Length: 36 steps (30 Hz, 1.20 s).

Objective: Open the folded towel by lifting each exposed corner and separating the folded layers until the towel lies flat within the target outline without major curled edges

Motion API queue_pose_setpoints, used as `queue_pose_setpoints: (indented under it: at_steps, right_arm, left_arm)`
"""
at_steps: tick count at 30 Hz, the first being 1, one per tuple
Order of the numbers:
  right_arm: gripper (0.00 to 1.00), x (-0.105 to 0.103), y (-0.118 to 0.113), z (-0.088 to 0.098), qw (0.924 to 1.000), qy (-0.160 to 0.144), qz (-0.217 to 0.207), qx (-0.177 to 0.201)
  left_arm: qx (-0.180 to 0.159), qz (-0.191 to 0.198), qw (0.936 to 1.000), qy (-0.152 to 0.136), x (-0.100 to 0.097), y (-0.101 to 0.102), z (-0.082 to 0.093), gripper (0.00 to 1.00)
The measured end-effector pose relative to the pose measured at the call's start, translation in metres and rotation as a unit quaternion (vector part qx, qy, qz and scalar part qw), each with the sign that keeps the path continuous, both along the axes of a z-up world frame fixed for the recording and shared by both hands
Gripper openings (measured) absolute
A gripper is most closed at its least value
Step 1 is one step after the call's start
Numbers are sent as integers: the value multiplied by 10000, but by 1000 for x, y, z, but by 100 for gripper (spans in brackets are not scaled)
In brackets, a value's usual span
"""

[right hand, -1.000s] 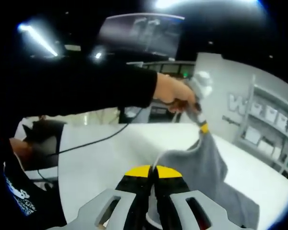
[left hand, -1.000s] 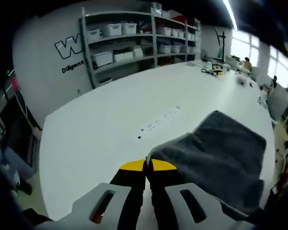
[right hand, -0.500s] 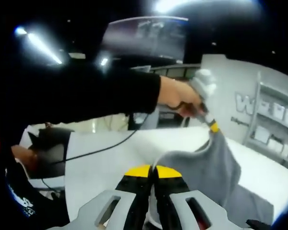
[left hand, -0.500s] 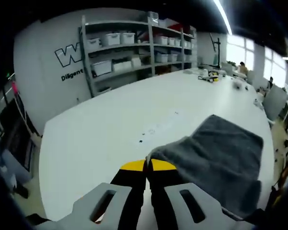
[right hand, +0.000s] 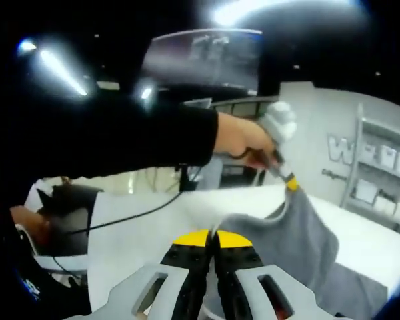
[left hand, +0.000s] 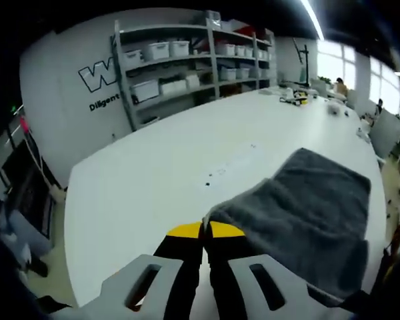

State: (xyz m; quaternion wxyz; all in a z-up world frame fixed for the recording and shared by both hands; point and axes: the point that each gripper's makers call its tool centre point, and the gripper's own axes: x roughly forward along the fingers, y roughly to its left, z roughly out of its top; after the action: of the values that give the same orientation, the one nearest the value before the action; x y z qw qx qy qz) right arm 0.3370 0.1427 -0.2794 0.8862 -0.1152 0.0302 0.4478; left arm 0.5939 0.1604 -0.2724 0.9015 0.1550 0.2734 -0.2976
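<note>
We noted both grippers pinched shut on corners of the grey towel [left hand: 313, 213] — left gripper [left hand: 203, 230] and right gripper [right hand: 213, 235], jaws closed on cloth. The towel hung lifted between them, its far part trailing onto the white table [left hand: 153, 180]. We judged the unfolding midway: layers raised, nothing yet flat. Small marks [left hand: 233, 165] on the table possibly showed the outline. Shelves [left hand: 193, 60] stood well apart; nothing blocked the spread.
</note>
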Motion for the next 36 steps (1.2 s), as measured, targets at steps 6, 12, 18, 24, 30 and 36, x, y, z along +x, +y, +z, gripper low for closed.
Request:
queue_pose_setpoints:
  at_steps: [6,12,18,24,30,36]
  right_arm:
    - [0,6,3,3,9998,-91,-58,155]
    - [0,9,4,8,9991,-34,-116,411]
    - [0,12,11,2,9992,-16,-188,363]
    - [0,11,23,1,9994,-18,-83,321]
    - [0,10,31,2,9996,-70,-8,280]
    - [0,10,45,-2,9996,-69,144,218]
  left_arm:
    - [-47,-14,10000,9,9,12,1,1]
    - [-53,26,10000,12,10,25,-2,1]
    - [-1,40,10000,-38,12,36,-2,1]
    - [27,97,9999,-44,16,48,-1,1]
    - [356,92,9992,-148,17,60,-6,1]
    - [609,98,9980,-157,8,69,-12,1]
